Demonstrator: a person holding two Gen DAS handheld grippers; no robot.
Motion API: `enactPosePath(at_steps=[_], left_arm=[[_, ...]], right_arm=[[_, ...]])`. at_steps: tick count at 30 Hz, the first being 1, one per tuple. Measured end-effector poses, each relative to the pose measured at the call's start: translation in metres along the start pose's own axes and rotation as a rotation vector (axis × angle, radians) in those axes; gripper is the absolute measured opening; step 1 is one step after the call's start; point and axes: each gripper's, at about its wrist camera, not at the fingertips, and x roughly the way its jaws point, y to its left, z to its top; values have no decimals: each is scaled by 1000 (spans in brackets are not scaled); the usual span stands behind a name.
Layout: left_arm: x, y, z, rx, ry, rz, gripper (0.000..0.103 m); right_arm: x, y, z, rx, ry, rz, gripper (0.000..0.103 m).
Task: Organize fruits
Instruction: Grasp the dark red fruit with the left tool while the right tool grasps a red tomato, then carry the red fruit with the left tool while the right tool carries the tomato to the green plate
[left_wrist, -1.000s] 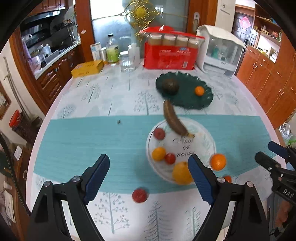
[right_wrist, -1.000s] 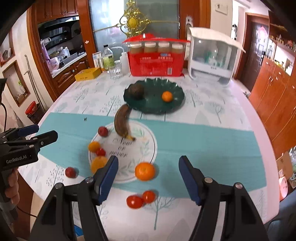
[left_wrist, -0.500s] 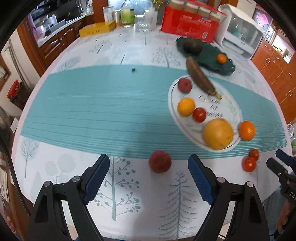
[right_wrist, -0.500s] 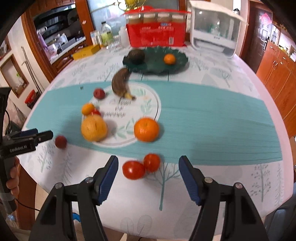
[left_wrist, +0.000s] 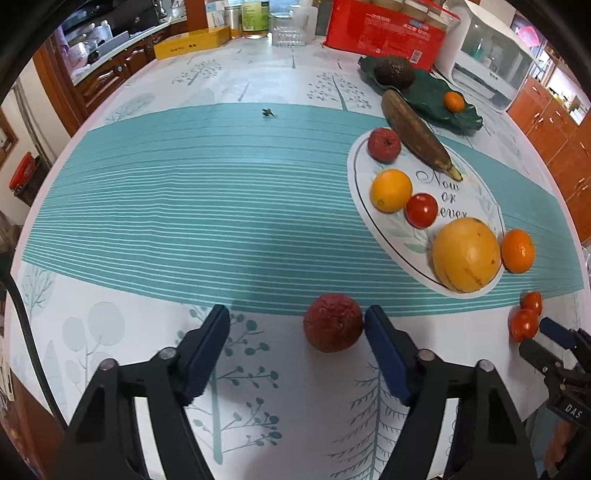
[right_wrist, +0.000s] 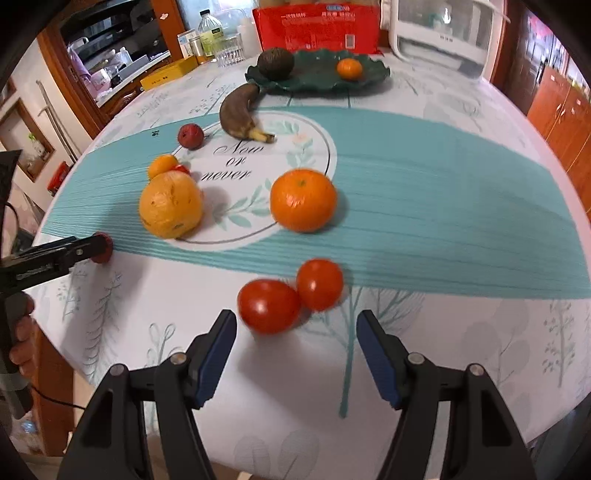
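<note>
- My left gripper (left_wrist: 297, 321) is low over the near white strip of the tablecloth (left_wrist: 147, 206), jaws closing. The wrinkled dark red fruit (left_wrist: 333, 322) sits between them, touching the right pad; the left pad is still clear of it, so no clamp.
- My right gripper (right_wrist: 296, 326) has its jaws apart, nothing gripped. Two tomatoes (right_wrist: 269, 305) lie just beyond the tips, touching each other, near-left one closest (a bit blurred).
- White plate (left_wrist: 480, 199) with lettering sits on the teal band, right of centre in the left view. On it: large yellow citrus (left_wrist: 466, 254) at the near edge, small tomato (left_wrist: 421, 209), small orange (left_wrist: 390, 189), red fruit (left_wrist: 384, 144) at the far-left rim.
- Brown banana (left_wrist: 417, 133) lies across the plate's far rim, its far end towards the green dish (left_wrist: 461, 116).
- Green dish holds an avocado (left_wrist: 393, 71) and a small tangerine (left_wrist: 453, 101), far side of the table.
- Bigger tangerine (right_wrist: 303, 199) rests at the plate's right edge; I cannot tell whether it is on the rim or the cloth.
- Red box (left_wrist: 384, 31) and white appliance (left_wrist: 487, 55) stand behind the dish.
</note>
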Motion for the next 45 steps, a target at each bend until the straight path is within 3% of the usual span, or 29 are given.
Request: enactPosePath(at_steps=[3, 7, 9, 13, 21, 29, 34, 45], left_arm=[[5, -3, 0, 8, 9, -15, 61], [8, -8, 1, 26, 2, -23, 56], [8, -10, 1, 33, -2, -30, 49], [6, -11, 1, 46, -12, -38, 31], [1, -11, -2, 22, -26, -50, 30], [-25, -25, 19, 31, -84, -84, 29], [-40, -37, 41, 39, -110, -113, 29], [-60, -82, 130, 110, -160, -159, 29]], right_arm=[[3, 4, -5, -10, 18, 43, 56], [5, 12, -4, -48, -3, 30, 51], [6, 13, 0, -42, -18, 35, 50], [12, 15, 9, -55, -43, 26, 37], [12, 17, 13, -61, -42, 53, 36], [-10, 29, 29, -92, -97, 91, 36], [-26, 31, 47, -107, -138, 92, 36], [-55, 27, 138, -148, -252, 0, 36]])
